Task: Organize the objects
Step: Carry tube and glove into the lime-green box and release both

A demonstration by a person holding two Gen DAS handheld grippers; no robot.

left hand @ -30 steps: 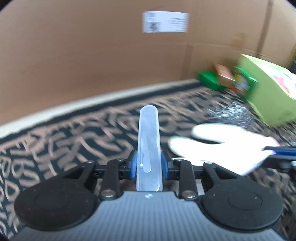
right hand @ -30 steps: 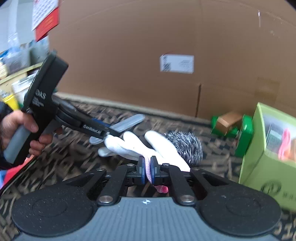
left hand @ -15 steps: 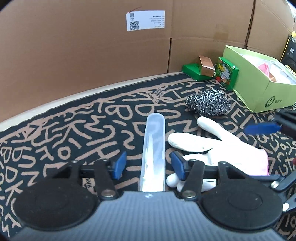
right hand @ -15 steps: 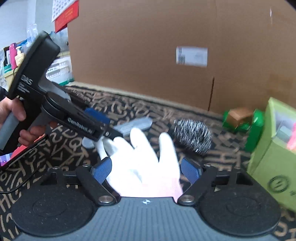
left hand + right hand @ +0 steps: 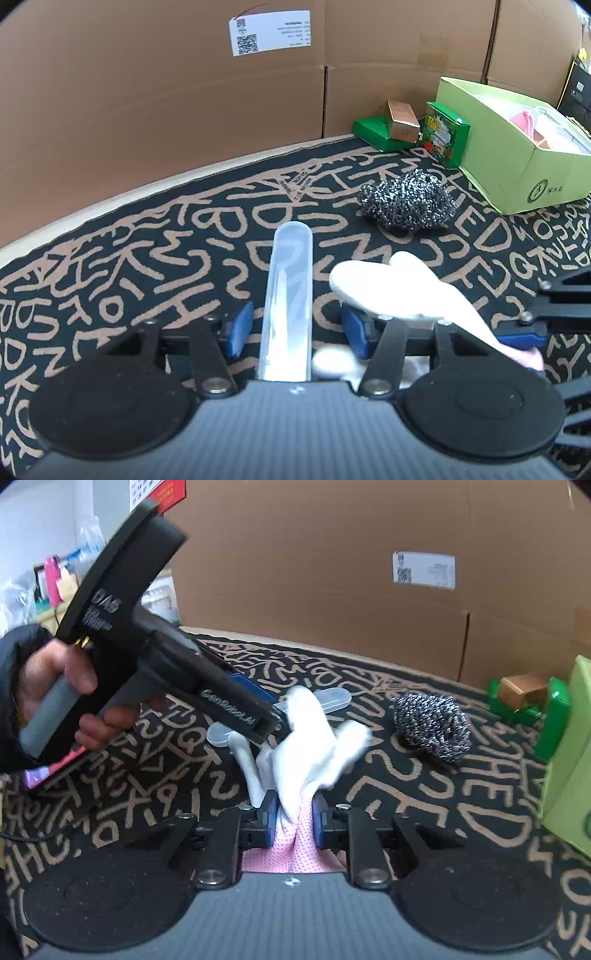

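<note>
Both grippers look like the same build: a grey ribbed-texture body up front with two big round black discs either side, black linkage arms pinned with shiny silver screws, and blue pads on the fingertips. The left gripper (image 5: 297, 328) shows its blue fingertips (image 5: 238, 328) clearly. Seen from the right wrist, the left one has a matte black pistol-shaped housing with white "DAS" lettering and "GenRobot.AI" along the finger rail, plus a grey handle. The right gripper (image 5: 293, 821) has dusty discs. The left hand (image 5: 62, 698) is bare skin, with a dark sleeve at the wrist.
</note>
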